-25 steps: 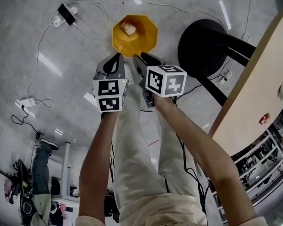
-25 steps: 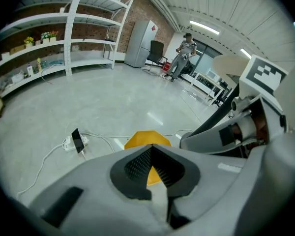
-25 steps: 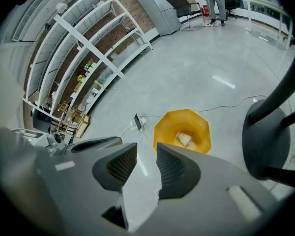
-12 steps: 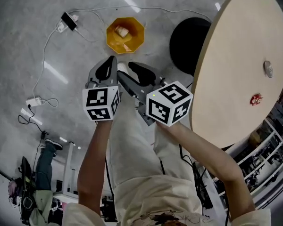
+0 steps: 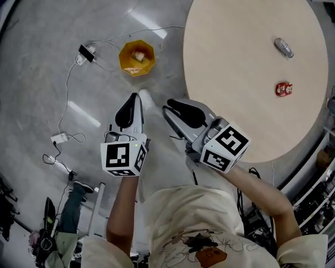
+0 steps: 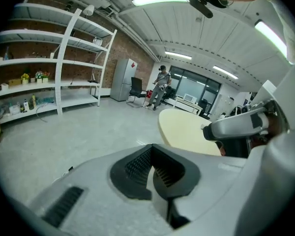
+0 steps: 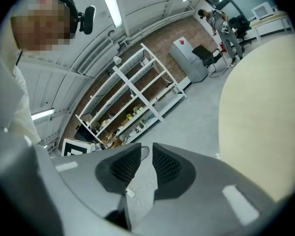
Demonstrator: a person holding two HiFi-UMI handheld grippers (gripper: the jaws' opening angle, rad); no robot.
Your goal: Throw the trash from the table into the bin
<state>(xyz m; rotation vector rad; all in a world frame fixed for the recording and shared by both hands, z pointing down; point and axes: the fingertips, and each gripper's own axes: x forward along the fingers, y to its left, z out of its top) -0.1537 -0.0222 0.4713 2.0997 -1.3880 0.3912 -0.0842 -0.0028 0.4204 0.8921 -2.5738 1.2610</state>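
Lying on the table [image 5: 234,66] at the frame's right, the red wrapper [image 5: 283,88] is sitting nearer the right gripper [image 5: 172,107]. Its empty jaws have just been closing and are standing slightly apart. The left gripper [image 5: 133,100] is pinching nothing, jaws together.

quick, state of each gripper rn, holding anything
left gripper: closed, empty
right gripper: slightly open, jaws have just been closing, nothing between them

Yellow bin [image 5: 137,58]; pale beige table [image 5: 240,66]; red trash [image 5: 283,88]; grey floor [image 5: 56,38].
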